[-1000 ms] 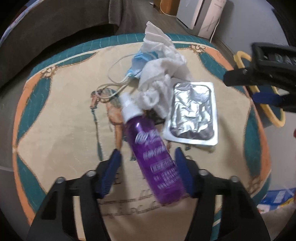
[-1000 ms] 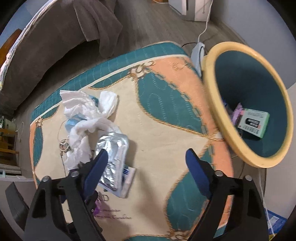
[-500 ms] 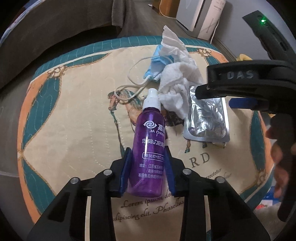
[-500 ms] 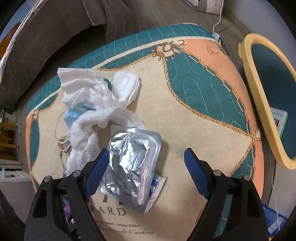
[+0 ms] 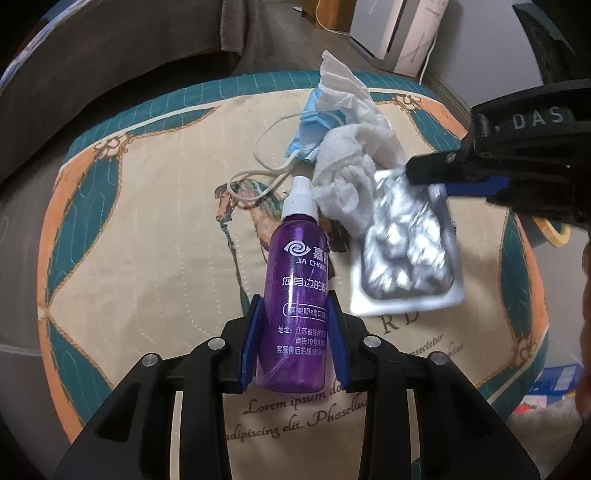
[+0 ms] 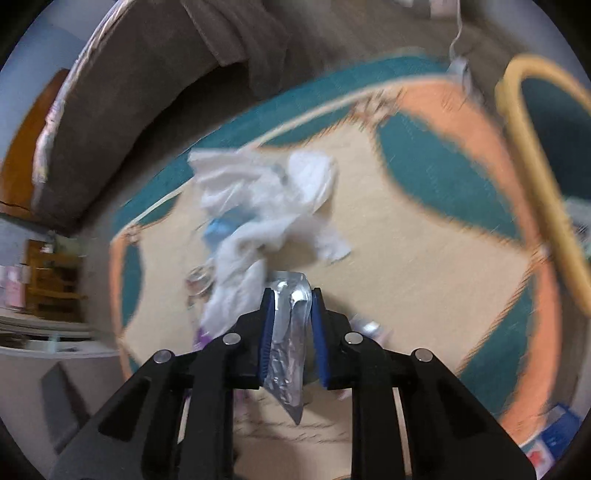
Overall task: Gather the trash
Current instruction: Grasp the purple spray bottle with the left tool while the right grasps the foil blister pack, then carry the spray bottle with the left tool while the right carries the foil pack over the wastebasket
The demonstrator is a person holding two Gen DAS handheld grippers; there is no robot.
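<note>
My left gripper (image 5: 295, 332) is shut on a purple spray bottle (image 5: 297, 291) with a white cap, held over the round rug (image 5: 147, 236). My right gripper (image 6: 291, 325) is shut on a silver foil blister pack (image 6: 290, 347) and holds it edge-on above the rug; in the left wrist view the foil pack (image 5: 402, 247) hangs tilted from that gripper (image 5: 436, 177). Crumpled white tissues (image 5: 351, 162) and a blue face mask (image 5: 310, 136) with loose straps lie on the rug behind the bottle. The tissues (image 6: 273, 214) also show blurred in the right wrist view.
A yellow-rimmed teal bin (image 6: 532, 147) stands off the rug's right edge. A dark sofa (image 5: 110, 55) runs along the far side. A white appliance (image 5: 402, 33) with a cable stands at the back. A blue box (image 5: 554, 380) lies on the floor right.
My right gripper has come down, closed on the foil pack and lifted it off the rug. My left gripper closed on the purple bottle and keeps holding it.
</note>
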